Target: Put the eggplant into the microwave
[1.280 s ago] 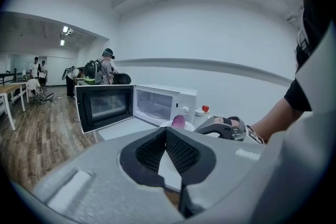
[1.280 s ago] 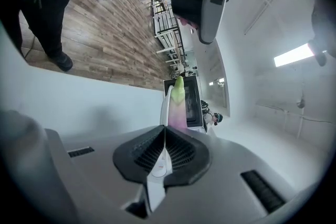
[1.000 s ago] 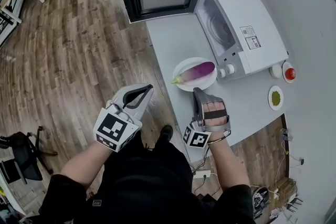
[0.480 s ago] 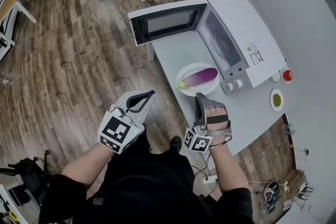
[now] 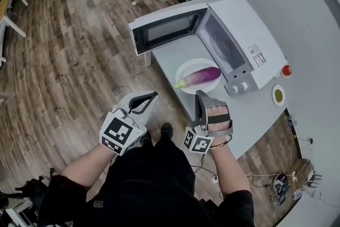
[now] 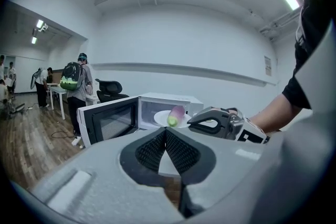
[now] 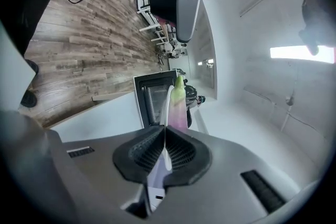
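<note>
Wood-plank floor (image 5: 69, 61) surrounds a pale grey tabletop (image 5: 175, 53), where a white plate (image 5: 184, 68) carries the eggplant (image 5: 201, 76) in front of the open microwave (image 5: 241, 34). The eggplant lies just beyond the tips of the right gripper (image 5: 200, 94), close ahead of them but not touched by them, and it sits crosswise to the line along which that gripper points. In the head view its long axis runs from lower left to upper right. The green stem end (image 5: 179, 83) reaches the plate's rim on the side toward the floor, and the rounded purple end faces the microwave's knobs (image 5: 239, 87). The right gripper is turned on its side with its jaws closed on the near rim of the plate. Its own view shows the thin white edge running between the pads, with the eggplant (image 7: 178, 110) just past it. Whether the plate rests on the tabletop or is held just off it cannot be told. The microwave's door (image 5: 167, 32) stands swung wide toward the floor side, and the cavity faces the plate. Past the knob end, a small dish of something green (image 5: 278, 95) and a small red item (image 5: 287, 70) sit well apart from the plate. The left gripper (image 5: 152, 95) hangs over the floor, off the tabletop's edge and to the left of the eggplant. Its jaws are pressed together with nothing between them, and its view looks across at the open microwave.
</note>
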`<state>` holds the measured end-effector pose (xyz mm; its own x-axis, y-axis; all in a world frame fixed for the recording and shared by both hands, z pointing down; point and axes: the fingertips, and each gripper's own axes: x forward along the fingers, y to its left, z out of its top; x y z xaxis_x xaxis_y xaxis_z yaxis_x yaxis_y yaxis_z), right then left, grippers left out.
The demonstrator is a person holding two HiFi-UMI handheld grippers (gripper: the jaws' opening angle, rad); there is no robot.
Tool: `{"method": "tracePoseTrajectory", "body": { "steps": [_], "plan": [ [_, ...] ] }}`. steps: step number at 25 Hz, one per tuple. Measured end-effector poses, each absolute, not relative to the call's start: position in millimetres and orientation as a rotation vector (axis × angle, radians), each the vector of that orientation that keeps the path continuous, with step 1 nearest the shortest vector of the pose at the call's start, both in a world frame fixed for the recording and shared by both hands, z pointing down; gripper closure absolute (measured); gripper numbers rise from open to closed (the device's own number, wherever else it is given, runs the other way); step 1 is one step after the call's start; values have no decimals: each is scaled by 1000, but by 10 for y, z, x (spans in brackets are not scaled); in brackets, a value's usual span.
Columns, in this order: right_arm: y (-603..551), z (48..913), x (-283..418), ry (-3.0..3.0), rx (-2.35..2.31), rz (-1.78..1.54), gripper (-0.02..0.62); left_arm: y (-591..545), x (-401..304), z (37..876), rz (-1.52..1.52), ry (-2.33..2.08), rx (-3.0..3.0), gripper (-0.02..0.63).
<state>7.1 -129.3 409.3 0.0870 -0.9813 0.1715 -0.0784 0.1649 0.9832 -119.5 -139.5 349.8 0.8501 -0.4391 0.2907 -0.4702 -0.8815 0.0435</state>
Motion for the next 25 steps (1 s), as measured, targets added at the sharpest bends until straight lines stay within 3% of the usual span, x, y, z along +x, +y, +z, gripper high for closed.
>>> {"method": "tracePoseTrajectory", "body": {
  "steps": [25],
  "plan": [
    [-2132, 4220, 889, -1202, 1285, -866, 574, -2385, -109, 3594, 450, -544, 2963, 598]
  ]
}}
